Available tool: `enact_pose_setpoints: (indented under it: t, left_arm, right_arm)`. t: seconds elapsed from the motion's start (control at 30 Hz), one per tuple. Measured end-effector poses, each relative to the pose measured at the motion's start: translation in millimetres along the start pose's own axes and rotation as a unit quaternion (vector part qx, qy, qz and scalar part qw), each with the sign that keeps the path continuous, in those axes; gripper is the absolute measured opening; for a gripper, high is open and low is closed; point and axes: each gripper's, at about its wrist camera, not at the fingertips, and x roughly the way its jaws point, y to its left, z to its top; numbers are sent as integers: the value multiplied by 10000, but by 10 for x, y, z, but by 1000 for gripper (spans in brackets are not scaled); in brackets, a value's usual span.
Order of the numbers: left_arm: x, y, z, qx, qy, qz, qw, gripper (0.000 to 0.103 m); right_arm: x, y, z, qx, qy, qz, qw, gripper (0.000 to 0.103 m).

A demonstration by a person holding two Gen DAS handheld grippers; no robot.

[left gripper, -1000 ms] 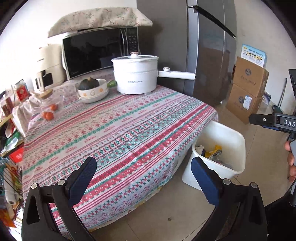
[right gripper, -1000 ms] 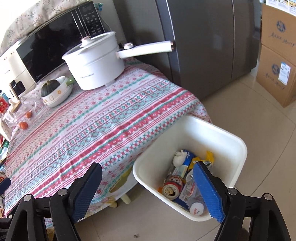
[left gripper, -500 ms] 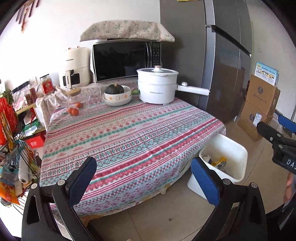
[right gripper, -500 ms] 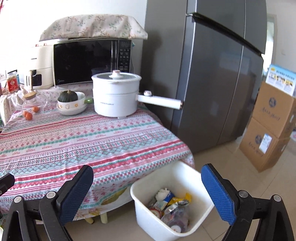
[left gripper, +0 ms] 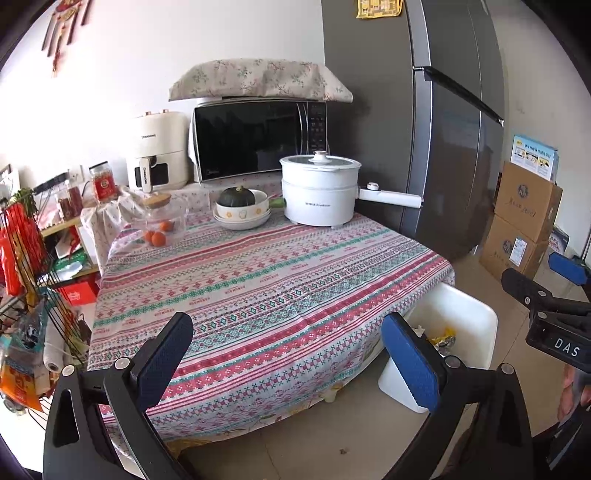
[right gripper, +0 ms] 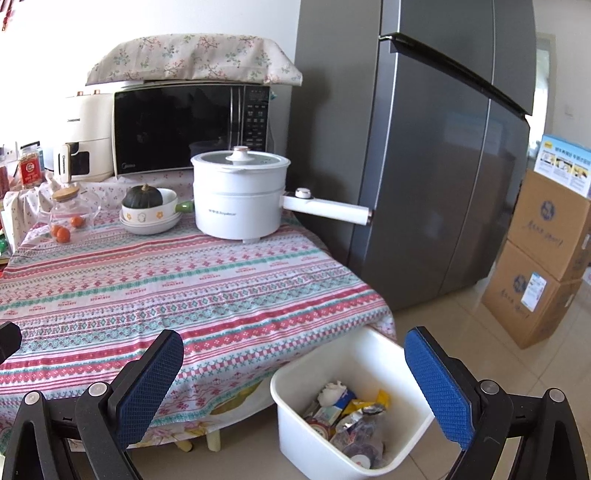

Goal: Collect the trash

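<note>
we see a white wall (left gripper: 110, 81) behind a table draped in a striped, patterned cloth (left gripper: 258, 288), with a red hanging ornament (left gripper: 61, 33) high on the wall at the left. a tall grey refrigerator (right gripper: 443, 147) stands just beside the table's far corner, a microwave (right gripper: 184, 129) under a floral cover (right gripper: 192, 59) sits against the wall next to a cream appliance (left gripper: 157, 151), and stacked cardboard boxes (right gripper: 546, 258) rest on the pale tiled floor (right gripper: 461, 325) to the right of the refrigerator. daylight falls bright on the wall and shines on the tiles, and a wire rack (left gripper: 29, 280) crowded with packets stands at the table's left.
</note>
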Motion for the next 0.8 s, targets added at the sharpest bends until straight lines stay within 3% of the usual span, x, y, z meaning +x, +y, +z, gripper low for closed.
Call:
enact_pose_setpoints:
  t: [0.8]
  left_arm:
    - [-55,-23,-1,101,-119,54,9999,103]
  right_arm:
    - [-13,6,-23,-27,19,-10,10000,99]
